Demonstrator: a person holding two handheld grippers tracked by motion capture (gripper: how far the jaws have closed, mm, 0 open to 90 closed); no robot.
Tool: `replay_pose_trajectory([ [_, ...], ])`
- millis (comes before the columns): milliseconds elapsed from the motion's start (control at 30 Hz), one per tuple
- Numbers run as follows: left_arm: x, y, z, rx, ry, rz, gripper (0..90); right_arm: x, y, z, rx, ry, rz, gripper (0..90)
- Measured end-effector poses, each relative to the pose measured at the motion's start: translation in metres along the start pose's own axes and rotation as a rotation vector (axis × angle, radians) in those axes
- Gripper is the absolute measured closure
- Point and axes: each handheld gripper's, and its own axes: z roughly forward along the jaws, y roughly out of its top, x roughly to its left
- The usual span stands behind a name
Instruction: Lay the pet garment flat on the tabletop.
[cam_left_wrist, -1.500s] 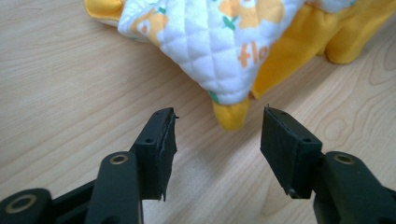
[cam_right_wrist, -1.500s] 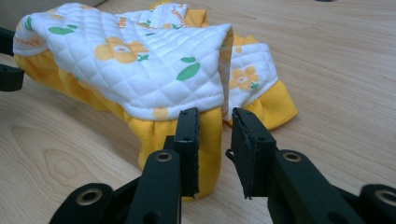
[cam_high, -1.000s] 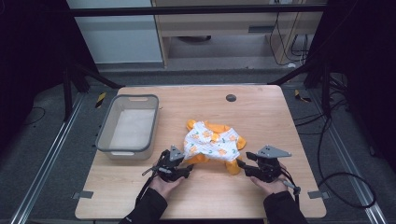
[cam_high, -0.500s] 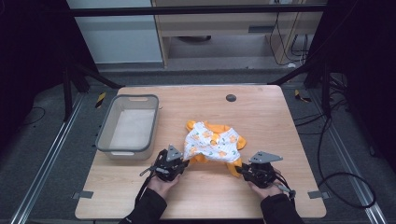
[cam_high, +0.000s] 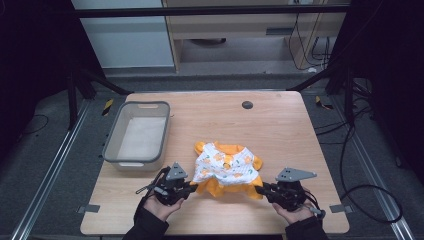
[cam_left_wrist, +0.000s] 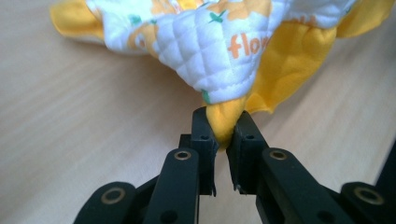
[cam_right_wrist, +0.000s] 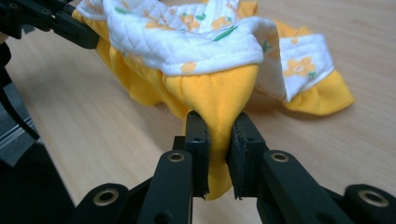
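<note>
The pale wooden surface (cam_high: 280, 125) carries a grey rectangular plastic basin (cam_high: 137, 134) at about nine o'clock, well apart from the small quilted white-and-orange baby garment with yellow lining (cam_high: 227, 169), which sits toward six o'clock. The left gripper (cam_high: 192, 187), at the garment's seven o'clock, has just closed and pinches its yellow hem, lifting that corner. The right gripper (cam_high: 264, 189), at its five o'clock, clamps a yellow fold likewise.

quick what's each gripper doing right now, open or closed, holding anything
Left gripper: closed, pinching the yellow hem of the small garment.
Right gripper: closed, pinching the garment's yellow hem at its other corner.
</note>
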Motion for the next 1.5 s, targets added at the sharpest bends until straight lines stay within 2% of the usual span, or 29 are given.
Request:
replay_pose_trajectory([
  [67,0.001,-0.005,0.0,0.028,-0.003,0.002,81.9,0.002,-0.003,-0.001,0.016,0.005,0.004,79.0],
  [167,0.009,-0.009,0.003,0.028,-0.002,-0.031,81.8,0.002,-0.006,-0.001,0.026,-0.001,0.021,78.4],
  [233,0.012,-0.008,0.007,0.023,0.019,-0.047,78.6,0.0,-0.006,0.002,0.027,-0.018,0.034,74.1],
  [300,0.014,-0.006,0.011,0.013,0.043,-0.054,71.1,-0.003,-0.007,0.007,0.007,-0.057,0.015,69.4],
  [400,0.02,-0.006,0.018,-0.007,0.082,-0.062,64.8,-0.01,-0.008,0.014,-0.023,-0.104,0.007,64.3],
  [433,0.021,-0.006,0.018,-0.013,0.086,-0.066,61.8,-0.013,-0.007,0.016,-0.032,-0.118,0.003,63.4],
  [500,0.021,-0.007,0.016,-0.036,0.078,-0.06,62.2,-0.016,-0.006,0.019,-0.044,-0.128,0.004,62.2],
  [600,0.018,-0.007,0.01,-0.082,0.062,-0.041,64.5,-0.015,-0.005,0.018,-0.058,-0.12,0.004,62.2],
  [667,0.015,-0.006,0.007,-0.108,0.056,-0.03,71.3,-0.014,-0.005,0.017,-0.067,-0.12,-0.003,64.1],
  [733,0.012,-0.005,0.003,-0.117,0.052,-0.015,81.5,-0.013,-0.004,0.015,-0.064,-0.105,-0.003,72.5],
  [800,0.008,-0.002,-0.002,-0.113,0.044,-0.01,84.8,-0.011,-0.002,0.012,-0.065,-0.095,-0.002,83.4],
  [867,0.004,0.0,-0.009,-0.122,0.05,-0.003,85.4,-0.009,-0.001,0.006,-0.078,-0.073,-0.004,89.7],
  [1033,-0.005,0.003,-0.024,-0.12,0.046,-0.006,85.4,0.0,0.004,-0.012,-0.116,-0.03,-0.004,90.0],
  [1133,-0.005,-0.001,-0.023,-0.079,0.054,-0.03,83.5,0.001,0.003,-0.011,-0.107,-0.032,0.004,90.0],
  [1167,-0.004,-0.004,-0.022,-0.064,0.056,-0.042,82.7,0.001,0.002,-0.008,-0.104,-0.037,-0.001,89.2],
  [1267,0.001,-0.011,-0.019,-0.045,0.059,-0.064,80.5,0.002,-0.002,0.002,-0.079,-0.038,-0.014,79.4],
  [1333,0.004,-0.017,-0.016,-0.035,0.065,-0.079,79.5,0.005,-0.005,0.009,-0.085,-0.049,-0.028,67.7],
  [1400,0.005,-0.018,-0.012,-0.029,0.074,-0.076,78.3,0.006,-0.006,0.016,-0.089,-0.071,-0.045,58.3],
  [1467,0.005,-0.019,-0.007,-0.011,0.083,-0.067,78.3,0.005,-0.007,0.023,-0.071,-0.079,-0.051,58.3],
  [1500,0.006,-0.02,-0.004,-0.005,0.085,-0.068,78.3,0.004,-0.008,0.027,-0.06,-0.08,-0.051,61.1],
])
